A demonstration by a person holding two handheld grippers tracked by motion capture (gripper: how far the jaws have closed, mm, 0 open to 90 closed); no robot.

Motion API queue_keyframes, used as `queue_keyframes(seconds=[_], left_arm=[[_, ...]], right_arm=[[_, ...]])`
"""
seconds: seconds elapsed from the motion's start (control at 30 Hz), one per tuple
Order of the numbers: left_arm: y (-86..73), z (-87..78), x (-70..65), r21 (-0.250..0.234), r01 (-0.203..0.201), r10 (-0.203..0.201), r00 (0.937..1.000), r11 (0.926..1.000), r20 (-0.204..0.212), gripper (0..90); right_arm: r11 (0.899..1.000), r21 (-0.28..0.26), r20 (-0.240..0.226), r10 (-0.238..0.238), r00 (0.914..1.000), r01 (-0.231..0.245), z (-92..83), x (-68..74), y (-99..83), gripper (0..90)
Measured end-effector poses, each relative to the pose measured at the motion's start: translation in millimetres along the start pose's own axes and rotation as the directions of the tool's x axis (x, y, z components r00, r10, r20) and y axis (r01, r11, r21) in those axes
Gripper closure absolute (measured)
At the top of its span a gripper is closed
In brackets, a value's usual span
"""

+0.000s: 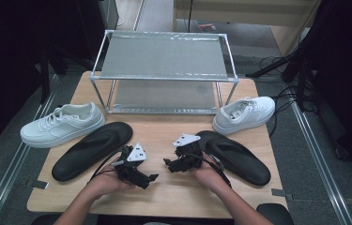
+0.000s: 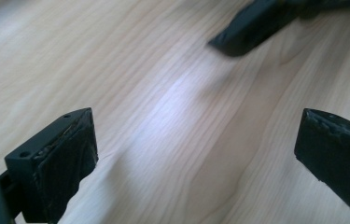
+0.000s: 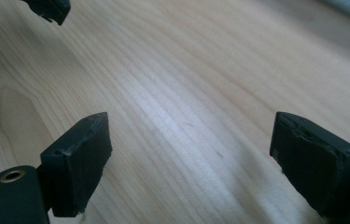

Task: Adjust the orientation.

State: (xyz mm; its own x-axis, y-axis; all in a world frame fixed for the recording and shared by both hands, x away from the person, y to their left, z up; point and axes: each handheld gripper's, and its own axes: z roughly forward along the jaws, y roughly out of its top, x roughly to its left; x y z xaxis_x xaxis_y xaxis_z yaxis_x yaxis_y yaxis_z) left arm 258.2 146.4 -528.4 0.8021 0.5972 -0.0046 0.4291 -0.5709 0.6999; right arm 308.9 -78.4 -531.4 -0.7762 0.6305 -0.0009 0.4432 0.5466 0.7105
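Nearest the person, both hands rest on the wooden table [image 1: 164, 136], each holding a gripper pointed inward at the other. The left gripper [image 1: 151, 178] has its jaws wide apart with nothing between them, bare wood showing through the gap in the left gripper view; the right gripper [image 1: 168, 163] stands the same, jaws spread over bare wood in the right gripper view. Just beyond them lie two black slippers, the left slipper [image 1: 91, 150] angled out toward the table's left edge and the right slipper [image 1: 237, 157] just beside the right hand. These look like soft, light foam or rubber: they should flex under a pinch and may sag if lifted by one end, so a grip across the side edge near the middle would likely carry best; the matte surface seems unlikely to slip. Farther out sit two white sneakers, the left sneaker [image 1: 62, 123] and the right sneaker [image 1: 244, 114], stiffer and somewhat heavier, best taken at the heel collar or the opening's rim. Behind them stands a two-tier metal rack [image 1: 164, 75], both shelves bare. No brand or writing can be read on any shoe.
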Motion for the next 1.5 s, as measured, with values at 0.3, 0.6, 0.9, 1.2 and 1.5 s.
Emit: queue_keyframes(seconds=[0.3, 0.6, 0.9, 1.2, 1.5], left_arm=[[-1.9, -15.7, 6.7, -0.011, 0.009, -0.008, 0.997, 0.9999, 0.076, 24.9], [3.8, -9.6, 24.1, 0.079, 0.061, -0.072, 0.987, 0.995, 0.143, 22.7], [11.3, -9.5, 27.4, 0.068, 0.04, -0.051, 0.9841, 0.9969, 0.17, 23.6], [17.6, -7.5, 25.2, 0.048, 0.006, -0.015, 0.9811, 0.9988, 0.193, 33.3], [20.1, -10.1, 33.4, 0.071, 0.055, -0.067, 0.9835, 0.996, 0.168, 38.5]], right_arm=[[0.998, -0.06, -0.049, 0.016, 0.9986, -0.019, -17.0, -1.5, 1.3, 12.9], [0.997, -0.061, -0.005, 0.052, 0.9986, -0.052, -25.8, -4.6, 2.3, 13.6], [1.0, -0.02, -0.042, 0.022, 0.9989, -0.023, -33.6, -10.6, -3.4, 13.6], [0.999, -0.031, -0.034, 0.013, 0.9993, -0.014, -42.4, -11.7, -7.8, 13.6], [1.0, -0.009, -0.062, 0.02, 0.9979, -0.021, -44.3, -15.1, -10.9, 24.2]])
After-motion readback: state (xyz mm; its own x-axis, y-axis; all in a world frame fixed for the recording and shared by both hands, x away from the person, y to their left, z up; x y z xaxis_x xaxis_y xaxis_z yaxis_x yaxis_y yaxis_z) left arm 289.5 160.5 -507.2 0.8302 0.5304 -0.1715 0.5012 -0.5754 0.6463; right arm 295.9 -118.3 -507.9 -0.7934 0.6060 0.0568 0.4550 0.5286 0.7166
